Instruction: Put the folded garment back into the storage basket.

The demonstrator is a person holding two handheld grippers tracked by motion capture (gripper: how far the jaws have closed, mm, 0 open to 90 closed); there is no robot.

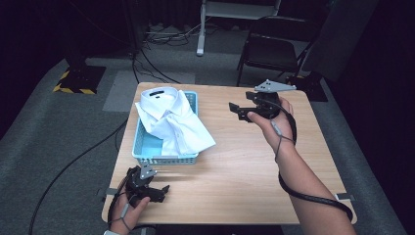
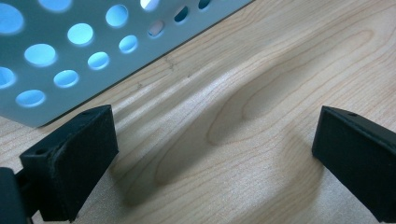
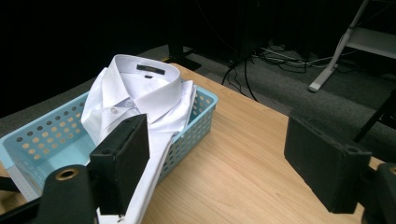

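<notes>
Item: white shirt (image 1: 169, 120), folded, lying in the blue basket (image 1: 166, 157) on your desk (image 1: 244, 171), one edge spilling over the rim and hiding the basket's far half. Your right gripper (image 1: 238, 110) hovers beside it, fingers apart, empty. Your left gripper (image 1: 161, 192) rests near the basket's front wall, fingers wide, holding nothing.

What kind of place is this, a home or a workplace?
Probably a recording studio or lab, not a home. Dark walls surround a lit wooden table; cables run over the grey carpet; a folding chair and a stand base with hazard stripes stand behind it.
</notes>
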